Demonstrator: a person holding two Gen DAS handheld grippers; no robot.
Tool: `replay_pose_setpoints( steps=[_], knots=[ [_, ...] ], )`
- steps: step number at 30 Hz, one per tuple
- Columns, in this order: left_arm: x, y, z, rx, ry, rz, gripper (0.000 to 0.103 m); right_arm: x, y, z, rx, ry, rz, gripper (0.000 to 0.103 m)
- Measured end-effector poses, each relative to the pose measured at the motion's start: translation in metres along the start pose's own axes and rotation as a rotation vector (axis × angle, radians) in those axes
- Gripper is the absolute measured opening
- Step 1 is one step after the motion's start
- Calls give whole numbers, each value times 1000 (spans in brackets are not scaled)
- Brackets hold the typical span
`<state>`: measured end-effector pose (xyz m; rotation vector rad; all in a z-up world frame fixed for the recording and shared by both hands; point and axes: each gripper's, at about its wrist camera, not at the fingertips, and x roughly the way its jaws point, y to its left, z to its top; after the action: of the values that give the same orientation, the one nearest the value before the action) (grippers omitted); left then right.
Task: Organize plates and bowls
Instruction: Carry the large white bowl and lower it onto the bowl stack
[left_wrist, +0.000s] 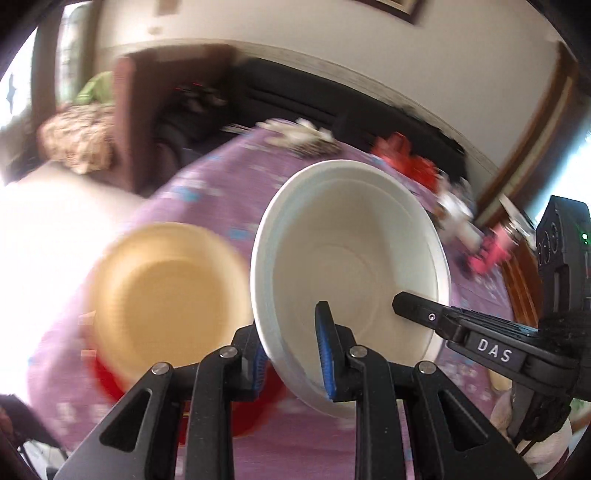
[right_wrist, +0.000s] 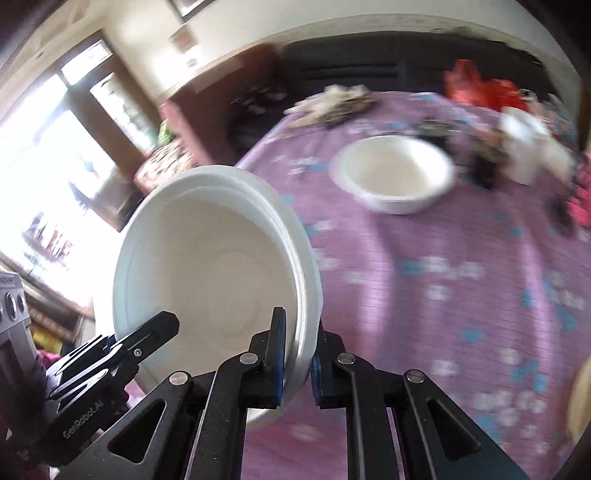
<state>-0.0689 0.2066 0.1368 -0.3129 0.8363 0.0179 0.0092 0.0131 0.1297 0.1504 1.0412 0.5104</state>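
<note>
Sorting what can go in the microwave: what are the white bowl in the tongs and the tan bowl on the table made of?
White bowl: probably foam or moulded paper pulp, judging by its matte, chalky surface, stepped rings and thick rolled rim. Tan bowl: matte beige, possibly pulp or plastic, but blur leaves it open.

Right tongs (right_wrist: 297, 354) clamp rim of tilted white bowl (right_wrist: 210, 273); second white bowl (right_wrist: 395, 177) on purple tablecloth (right_wrist: 443, 295).

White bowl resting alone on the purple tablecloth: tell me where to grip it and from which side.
Grip the near rim of the white bowl, coming from above, one finger inside and one outside. It sits upright and open-mouthed; its thin, flared wall suits a pinch, and clutter crowds its far right.
</note>
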Motion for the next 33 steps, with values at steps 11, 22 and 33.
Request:
replay_pose_setpoints(
  steps=[11,22,33],
  knots=[
    [-1,98,8,-107,29,128,23,86,105,10,-106,110,29,14],
    [-7,102,5,-90,51,107,53,98,109,11,-114,134,5,14],
    [-57,125,5,-138,-86,120,66,89,121,4,-165,58,-45,46]
  ],
)
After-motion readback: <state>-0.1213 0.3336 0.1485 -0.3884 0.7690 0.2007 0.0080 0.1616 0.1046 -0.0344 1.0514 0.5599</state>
